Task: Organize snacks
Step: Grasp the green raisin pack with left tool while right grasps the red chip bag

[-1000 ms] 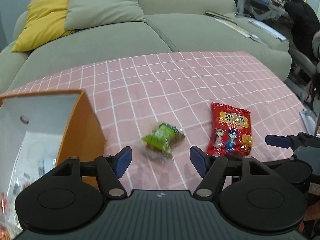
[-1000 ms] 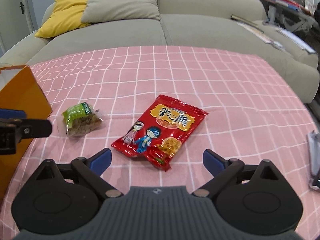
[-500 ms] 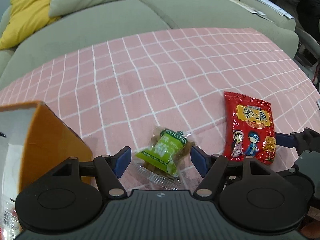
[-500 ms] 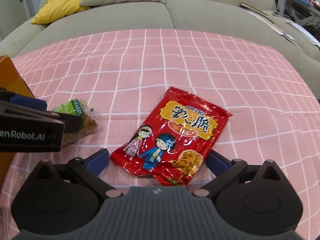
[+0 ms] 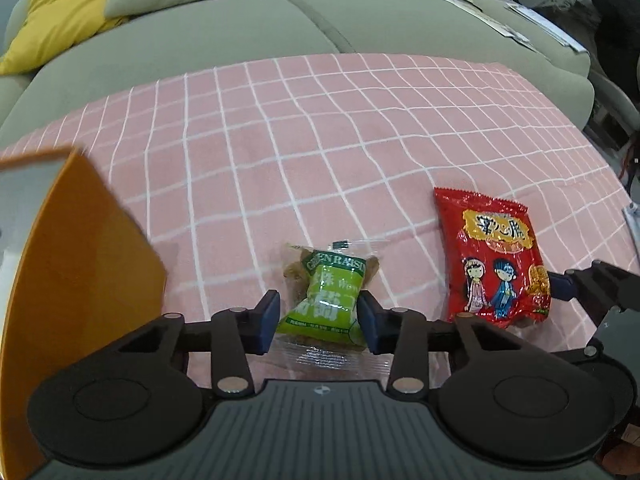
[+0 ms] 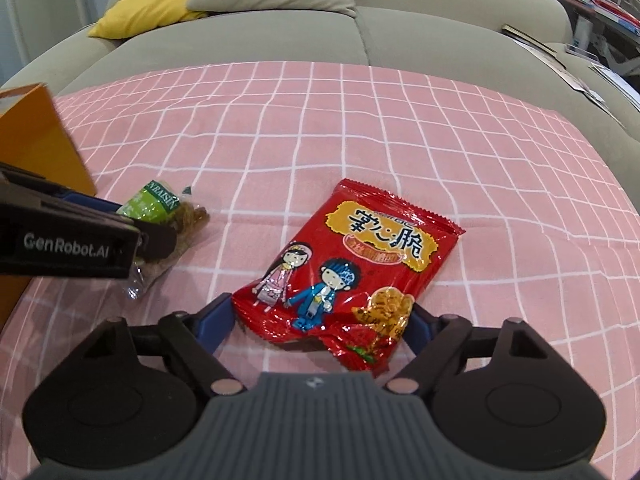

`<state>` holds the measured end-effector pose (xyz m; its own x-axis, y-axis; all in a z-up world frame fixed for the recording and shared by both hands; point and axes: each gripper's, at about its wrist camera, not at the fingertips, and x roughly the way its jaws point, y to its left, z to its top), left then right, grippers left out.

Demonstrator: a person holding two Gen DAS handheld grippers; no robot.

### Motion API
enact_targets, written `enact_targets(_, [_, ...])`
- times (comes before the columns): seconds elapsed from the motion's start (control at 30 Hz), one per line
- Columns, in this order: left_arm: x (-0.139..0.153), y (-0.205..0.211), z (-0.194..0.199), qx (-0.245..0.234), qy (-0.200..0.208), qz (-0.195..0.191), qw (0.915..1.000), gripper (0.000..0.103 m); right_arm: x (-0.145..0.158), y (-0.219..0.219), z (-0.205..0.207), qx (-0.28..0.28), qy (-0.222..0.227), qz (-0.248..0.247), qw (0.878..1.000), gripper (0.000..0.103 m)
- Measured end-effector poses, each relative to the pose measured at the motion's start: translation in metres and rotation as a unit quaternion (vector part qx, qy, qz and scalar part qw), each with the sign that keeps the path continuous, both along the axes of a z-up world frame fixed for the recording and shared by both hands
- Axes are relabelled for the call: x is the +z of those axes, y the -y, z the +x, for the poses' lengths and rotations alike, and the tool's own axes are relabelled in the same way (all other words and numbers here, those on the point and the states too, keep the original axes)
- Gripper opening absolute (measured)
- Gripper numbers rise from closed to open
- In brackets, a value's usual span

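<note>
A small green raisin packet [image 5: 326, 300] lies on the pink checked cloth [image 5: 320, 128]. My left gripper [image 5: 320, 322] has closed its blue pads on the packet's two sides. It also shows in the right wrist view [image 6: 154, 206], partly behind the left gripper. A red snack bag [image 6: 348, 272] lies to its right. My right gripper [image 6: 320, 320] has a finger at each side of the bag's near end and pinches it, so the foil crumples. The red bag also shows in the left wrist view [image 5: 496, 256].
An orange box [image 5: 76, 264] with a white inside stands at the left, close to the left gripper. A grey-green sofa [image 6: 360, 28] with a yellow cushion [image 6: 148, 4] lies beyond the cloth. Papers and a desk are at the far right.
Both grippers have moved down and forward onto their snacks. The left jaws have narrowed onto the green packet. The right jaws have narrowed onto the near end of the red bag.
</note>
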<state>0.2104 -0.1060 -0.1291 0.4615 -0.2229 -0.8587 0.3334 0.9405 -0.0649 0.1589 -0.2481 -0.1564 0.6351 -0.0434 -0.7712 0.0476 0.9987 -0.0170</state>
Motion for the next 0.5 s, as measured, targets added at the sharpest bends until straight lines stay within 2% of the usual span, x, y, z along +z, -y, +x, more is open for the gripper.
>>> enact_targets(0.3, [0.005,-0.022,-0.057,0.066,-0.029,-0.006,0.9974,0.041,0.005,-0.012,-0.064,0.091,-0.015,0.005,0.996,0.081])
enact_targets(0.5, [0.006,-0.045,-0.101,0.110,-0.051,-0.029,0.9922,0.041,0.010,-0.024,-0.110,0.145,-0.049,0.018,0.988,0.081])
